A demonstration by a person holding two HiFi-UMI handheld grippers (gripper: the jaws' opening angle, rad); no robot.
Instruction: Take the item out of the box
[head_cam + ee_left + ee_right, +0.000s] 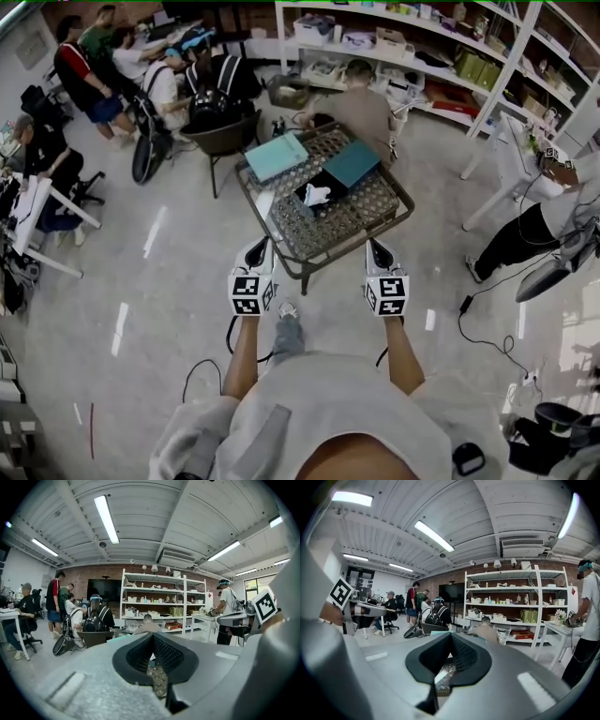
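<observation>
A small metal mesh table point(375, 202) stands in front of me. On it lies an open black box point(330, 192) holding a white item point(317, 195). A light teal lid point(276, 155) and a darker teal lid point(352, 162) lie beside the box. My left gripper point(255, 251) hovers at the table's near left edge and my right gripper point(378, 251) at its near right edge, both short of the box. Each is shut with nothing held. In the left gripper view the left gripper point(152, 637) has its jaws together, with mesh point(158, 679) below; the right gripper point(451, 637) looks the same.
A person point(361, 111) crouches just behind the table. A dark chair point(225, 136) stands at the back left near several seated people point(141, 66). White shelving point(441, 56) runs along the back. Another person point(530, 230) stands at a white table to the right. Cables point(487, 328) trail on the floor.
</observation>
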